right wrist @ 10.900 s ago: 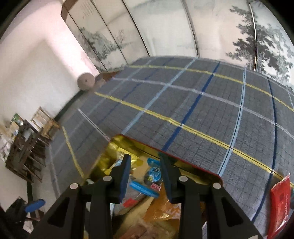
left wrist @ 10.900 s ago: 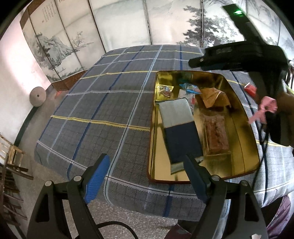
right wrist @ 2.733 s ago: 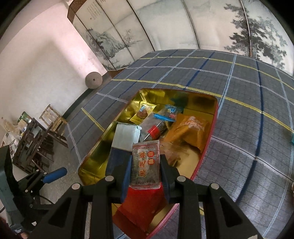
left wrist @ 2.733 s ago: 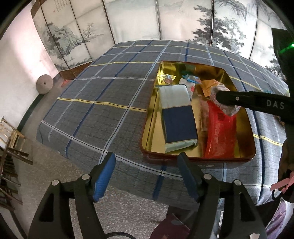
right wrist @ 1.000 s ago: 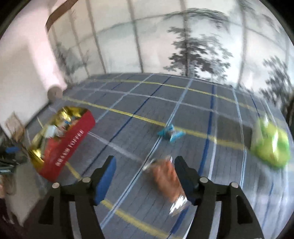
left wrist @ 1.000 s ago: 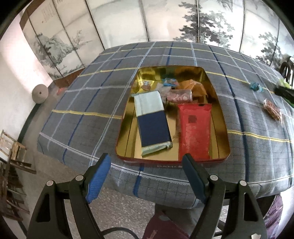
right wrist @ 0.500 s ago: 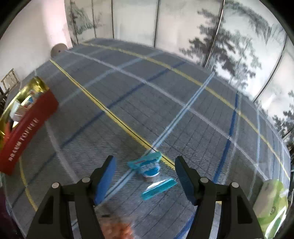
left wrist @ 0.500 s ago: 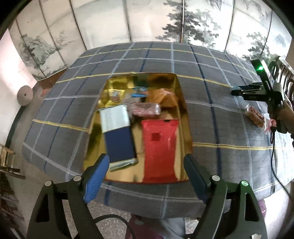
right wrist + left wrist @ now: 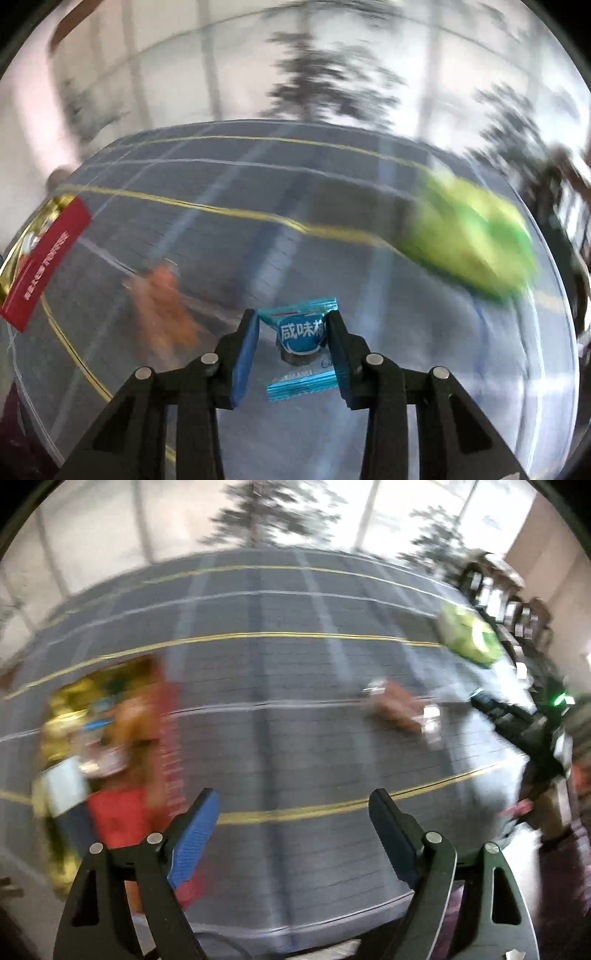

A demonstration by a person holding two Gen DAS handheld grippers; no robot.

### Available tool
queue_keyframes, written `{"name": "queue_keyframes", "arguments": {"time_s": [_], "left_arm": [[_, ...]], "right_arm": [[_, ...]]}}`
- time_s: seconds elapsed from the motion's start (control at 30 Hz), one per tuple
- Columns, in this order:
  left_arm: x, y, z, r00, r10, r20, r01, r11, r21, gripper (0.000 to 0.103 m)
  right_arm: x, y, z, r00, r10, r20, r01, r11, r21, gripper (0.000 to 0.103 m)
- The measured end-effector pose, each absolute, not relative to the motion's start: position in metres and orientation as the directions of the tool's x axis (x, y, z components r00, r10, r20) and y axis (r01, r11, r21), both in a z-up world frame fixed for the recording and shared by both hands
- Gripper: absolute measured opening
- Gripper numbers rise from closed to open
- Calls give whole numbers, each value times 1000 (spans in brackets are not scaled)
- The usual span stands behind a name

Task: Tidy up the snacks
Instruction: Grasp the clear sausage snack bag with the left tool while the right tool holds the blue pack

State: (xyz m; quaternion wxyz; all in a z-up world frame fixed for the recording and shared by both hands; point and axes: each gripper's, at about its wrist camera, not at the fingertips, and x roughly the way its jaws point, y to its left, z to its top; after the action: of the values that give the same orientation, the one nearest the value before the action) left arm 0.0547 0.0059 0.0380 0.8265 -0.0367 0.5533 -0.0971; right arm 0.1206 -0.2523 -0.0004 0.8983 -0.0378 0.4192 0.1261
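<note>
The right gripper (image 9: 291,332) has just been closing its jaws around a small blue candy (image 9: 300,332) in a crinkled wrapper with white print; the right pad touches the wrapper, while on the left only the twisted end reaches the pad, so a firm pinch cannot be told from this view. The candy sits sharp between the fingers while everything behind it is smeared with motion. Beyond it on the grey plaid cloth of the desk (image 9: 258,206) lies an orange-brown snack packet (image 9: 162,306), to the left of the gripper, and a green and yellow bag (image 9: 469,243) lies farther off to the right. At the far left edge stands the red tin (image 9: 44,254) with its gold lining. The left gripper (image 9: 291,830) hangs spread wide with nothing between its blue pads, over the near edge of the desk. In its view the tin, full of packets, is at the left, the orange-brown packet lies right of centre, and the right gripper's black body reaches in just beside it.
</note>
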Motion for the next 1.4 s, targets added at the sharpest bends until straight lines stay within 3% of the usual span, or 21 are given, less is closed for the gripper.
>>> {"name": "queue_keyframes", "arguments": {"time_s": [0.13,0.3,0.67,0.77,0.83,0.9,1.0,1.07,1.13,1.3,1.4], "left_arm": [[93,-28,31,283,-307,-908,86,952,-295,80],[139,-72,11,156,-372,-915,-31,924,-381,80],[184,-108,-39,29,-298,-954,-303,907,-292,59],[187,-114,-38,43,-261,-964,-323,910,-261,62],[189,-119,-39,45,-258,-965,-330,908,-258,73],[191,-127,-40,38,-235,-971,-314,920,-235,77],[191,-141,-41,36,-181,-983,-258,948,-184,77],[188,-148,-40,45,-135,-990,-227,963,-142,68],[182,-150,-37,65,-64,-996,-212,974,-76,37],[168,-146,-33,135,-108,-985,-124,984,-125,35],[140,-142,-25,263,-4,-965,-29,999,-12,35]], "right_arm": [[107,-290,-12,628,132,-767,-167,985,32,38],[108,-303,-14,645,164,-747,-150,985,86,38],[115,-316,-13,664,265,-699,-176,964,198,38],[115,-319,-12,670,291,-682,-183,956,228,38],[115,-320,-12,671,307,-675,-193,951,241,39],[115,-321,-13,671,315,-671,-198,948,247,39],[115,-324,-14,673,326,-664,-198,944,262,39],[115,-326,-14,675,329,-661,-193,943,272,39],[115,-327,-15,676,329,-660,-190,942,275,40],[116,-325,-16,672,319,-669,-180,946,271,40],[117,-324,-17,668,307,-677,-170,950,263,40]]}}
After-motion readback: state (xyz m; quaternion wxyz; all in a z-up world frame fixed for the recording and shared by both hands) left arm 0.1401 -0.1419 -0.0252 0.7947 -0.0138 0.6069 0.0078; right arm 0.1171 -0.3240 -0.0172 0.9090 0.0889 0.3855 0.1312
